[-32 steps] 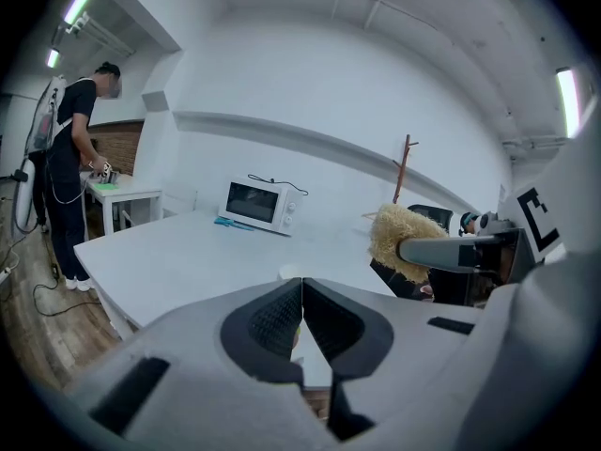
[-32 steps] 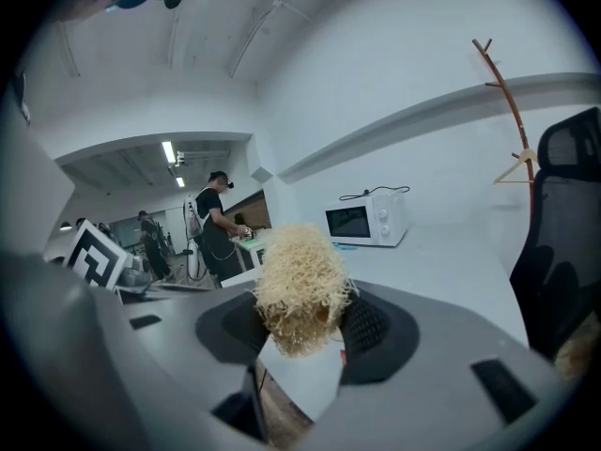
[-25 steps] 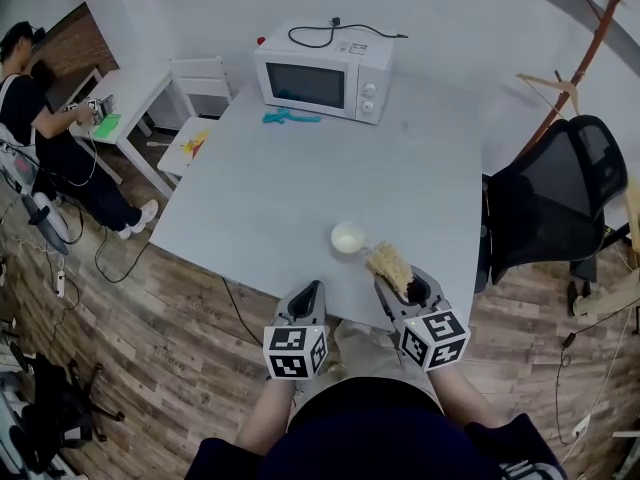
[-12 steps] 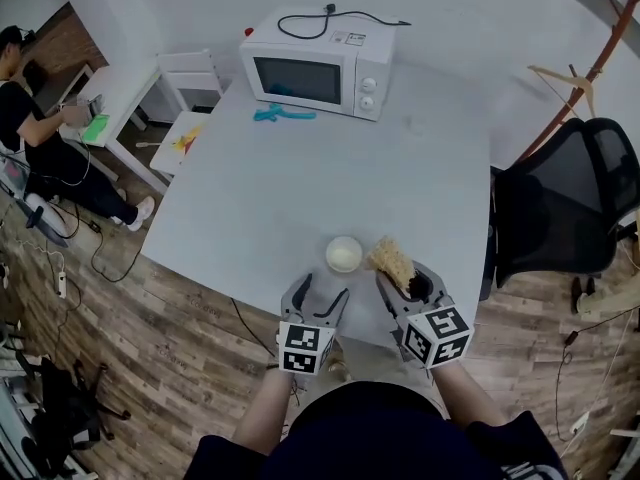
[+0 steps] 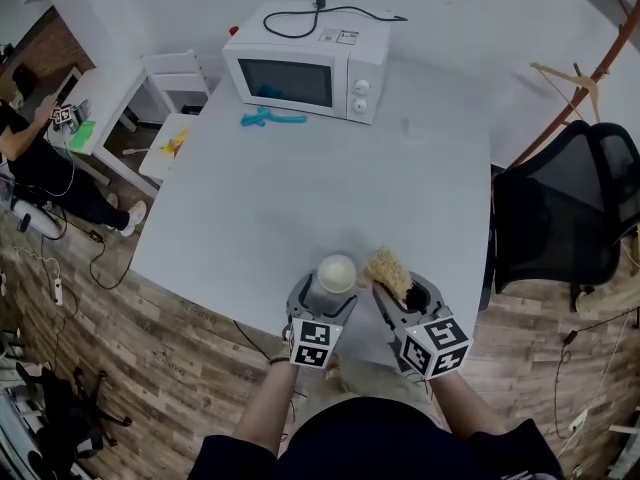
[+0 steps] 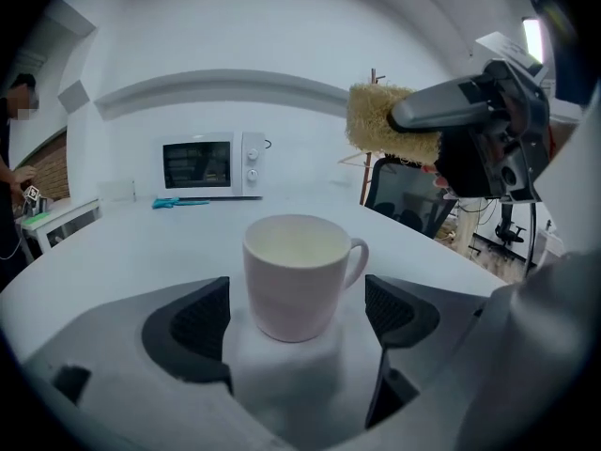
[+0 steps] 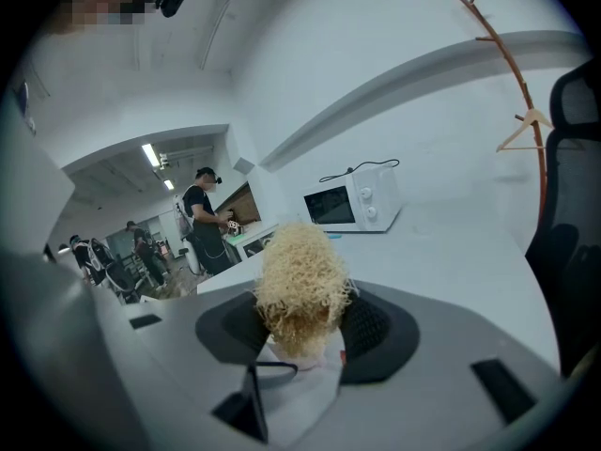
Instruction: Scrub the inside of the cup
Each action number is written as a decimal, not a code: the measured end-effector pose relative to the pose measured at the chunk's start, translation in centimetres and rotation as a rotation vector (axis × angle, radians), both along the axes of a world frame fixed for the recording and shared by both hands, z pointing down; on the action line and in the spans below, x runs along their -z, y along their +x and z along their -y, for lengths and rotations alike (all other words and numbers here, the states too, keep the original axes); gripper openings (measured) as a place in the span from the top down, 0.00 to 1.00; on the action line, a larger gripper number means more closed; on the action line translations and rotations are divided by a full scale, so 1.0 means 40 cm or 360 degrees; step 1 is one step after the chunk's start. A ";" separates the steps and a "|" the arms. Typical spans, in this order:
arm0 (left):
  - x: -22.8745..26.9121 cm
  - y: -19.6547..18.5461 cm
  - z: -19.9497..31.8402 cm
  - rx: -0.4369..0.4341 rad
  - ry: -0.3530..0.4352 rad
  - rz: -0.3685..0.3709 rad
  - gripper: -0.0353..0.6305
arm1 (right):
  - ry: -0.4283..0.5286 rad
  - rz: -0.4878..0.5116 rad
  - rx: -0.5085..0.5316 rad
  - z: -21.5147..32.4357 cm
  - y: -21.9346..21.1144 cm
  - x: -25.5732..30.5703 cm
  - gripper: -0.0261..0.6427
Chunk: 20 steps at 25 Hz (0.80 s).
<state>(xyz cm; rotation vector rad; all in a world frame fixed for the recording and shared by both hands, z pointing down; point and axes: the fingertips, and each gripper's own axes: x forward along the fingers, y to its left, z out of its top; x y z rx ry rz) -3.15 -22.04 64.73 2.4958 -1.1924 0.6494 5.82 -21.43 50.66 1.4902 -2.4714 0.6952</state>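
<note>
**A:** How is the cup (image 6: 296, 275) described, and where is it found?

**B:** A plain white cup with one loop handle is seen, upright and glossy. It is set on the grey table (image 5: 300, 188), well apart from the microwave (image 5: 305, 58), at the table edge opposite the microwave.

**A:** What is held in it?

**B:** Only a pale, slightly creamy inner wall is shown. The bottom is possibly bare, but it is not clearly made out.

**A:** And the microwave itself?

**B:** Its door is shut and a black cable (image 5: 330, 16) is laid on its top. A teal object (image 5: 270, 119) is left just in front of it.

**A:** How are the tools placed?

**B:** The left gripper (image 6: 300, 319) is brought up on the cup's side away from the microwave. Its jaws are opening, the cup is framed between them, and neither pad is pressed on it. The right gripper (image 7: 300, 322) is clamped on a straw-coloured fibre scrubber (image 7: 299, 285). The scrubber is raised just beside the cup, on the handle side, equally far from the microwave.
</note>
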 end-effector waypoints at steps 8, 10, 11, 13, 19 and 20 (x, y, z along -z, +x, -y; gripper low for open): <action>-0.053 0.037 0.048 -0.0030 -0.0024 0.0041 0.31 | -0.0046 -0.0007 0.0001 0.022 0.011 -0.027 0.68; -0.056 0.047 0.058 -0.0053 -0.0019 0.0047 0.31 | -0.0053 -0.0017 0.0008 0.027 0.013 -0.028 0.68; -0.057 0.051 0.064 -0.0060 -0.0015 0.0044 0.31 | -0.0053 -0.0025 0.0014 0.030 0.014 -0.030 0.68; -0.057 0.057 0.072 -0.0062 -0.0011 0.0029 0.31 | -0.0054 -0.0037 0.0023 0.035 0.015 -0.035 0.68; -0.061 0.057 0.074 -0.0059 -0.0014 0.0029 0.31 | -0.0066 -0.0025 0.0009 0.044 0.014 -0.046 0.68; -0.062 0.055 0.072 -0.0057 -0.0019 0.0032 0.31 | -0.0063 -0.0021 0.0014 0.043 0.009 -0.045 0.68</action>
